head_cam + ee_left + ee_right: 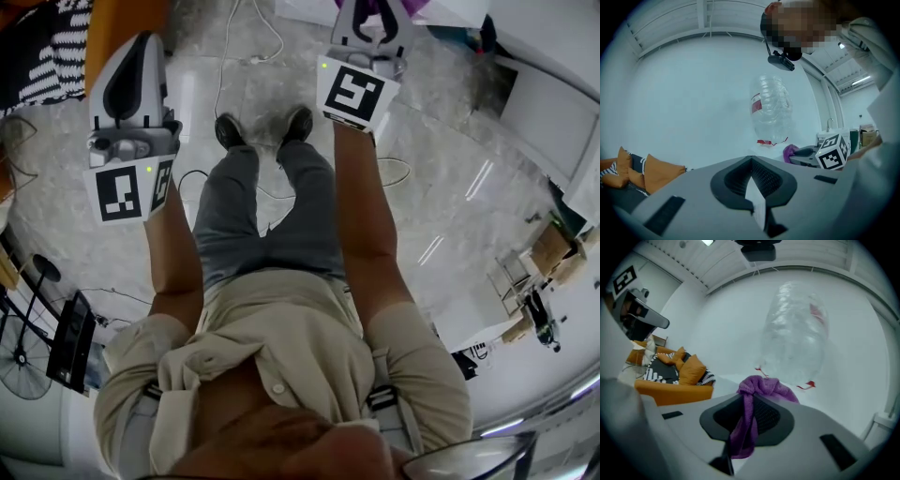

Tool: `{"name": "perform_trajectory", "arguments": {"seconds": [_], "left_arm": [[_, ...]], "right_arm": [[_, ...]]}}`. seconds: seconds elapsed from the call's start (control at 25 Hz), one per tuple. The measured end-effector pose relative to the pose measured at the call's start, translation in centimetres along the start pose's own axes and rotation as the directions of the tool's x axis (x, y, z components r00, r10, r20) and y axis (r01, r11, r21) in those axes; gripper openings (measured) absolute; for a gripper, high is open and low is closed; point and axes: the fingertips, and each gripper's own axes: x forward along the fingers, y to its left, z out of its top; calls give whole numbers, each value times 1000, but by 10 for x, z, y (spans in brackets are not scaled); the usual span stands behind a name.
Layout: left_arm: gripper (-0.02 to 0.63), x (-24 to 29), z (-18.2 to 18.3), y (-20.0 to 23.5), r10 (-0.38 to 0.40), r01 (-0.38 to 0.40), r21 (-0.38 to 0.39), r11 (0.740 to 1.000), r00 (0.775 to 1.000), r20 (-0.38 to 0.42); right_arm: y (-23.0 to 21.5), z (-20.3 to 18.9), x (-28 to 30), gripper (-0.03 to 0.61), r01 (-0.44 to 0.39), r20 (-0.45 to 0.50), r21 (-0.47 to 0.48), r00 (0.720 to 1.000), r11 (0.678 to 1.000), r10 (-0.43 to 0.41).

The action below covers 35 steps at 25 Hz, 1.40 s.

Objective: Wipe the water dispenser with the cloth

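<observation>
The water dispenser's clear upturned bottle (pixel 771 110) with a red label stands ahead of both grippers against a white wall, and it fills the upper middle of the right gripper view (pixel 794 333). My right gripper (pixel 746 401) is shut on a purple cloth (pixel 761 387), which bunches over the jaw tips and hangs down between them. My left gripper (pixel 751 165) is shut with nothing in it. In the head view the left gripper (pixel 141 56) is at the upper left and the right gripper (pixel 373 23) at the top. The right gripper's marker cube (pixel 833 152) and the cloth (pixel 790 151) show right of the bottle.
An orange sofa with cushions (pixel 677 373) stands to the left along the wall. Below me are the person's legs and dark shoes (pixel 262 127) on a pale glossy floor with cables (pixel 234 56). A fan and a stand (pixel 28 328) are at the lower left.
</observation>
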Motion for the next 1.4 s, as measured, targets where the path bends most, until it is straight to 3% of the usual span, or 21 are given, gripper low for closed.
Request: {"name": "perform_trajectory", "arguments": {"seconds": [0.12, 0.24, 0.36, 0.52, 0.64, 1.0, 1.16, 1.4], "left_arm": [[15, -8, -12, 10, 11, -11, -10, 1000, 1000, -9], [15, -17, -22, 21, 13, -14, -21, 1000, 1000, -17], [15, -23, -33, 29, 11, -12, -23, 1000, 1000, -22], [15, -30, -52, 31, -14, 14, 11, 1000, 999, -32], [15, -26, -61, 34, -13, 12, -16, 1000, 999, -30], [15, -24, -108, 46, -16, 16, -8, 1000, 999, -34], [15, -22, -125, 46, -19, 19, -5, 1000, 999, -35], [15, -15, -149, 30, -45, 46, 0, 999, 998, -52]], "right_arm": [[53, 17, 20, 75, -80, 34, 19, 996, 997, 79], [71, 24, 27, 74, -59, 60, 49, 997, 997, 56], [90, 10, 33, 74, -96, 51, 13, 994, 995, 95], [120, -36, 52, 74, -146, 23, -36, 989, 989, 147], [134, -62, 61, 74, -156, 2, -64, 988, 986, 156], [175, -151, 82, 74, -171, -87, -58, 982, 984, 166], [195, -191, 91, 73, -227, -135, -122, 968, 966, 210], [212, -241, 99, 72, -301, -199, -120, 941, 946, 274]]}}
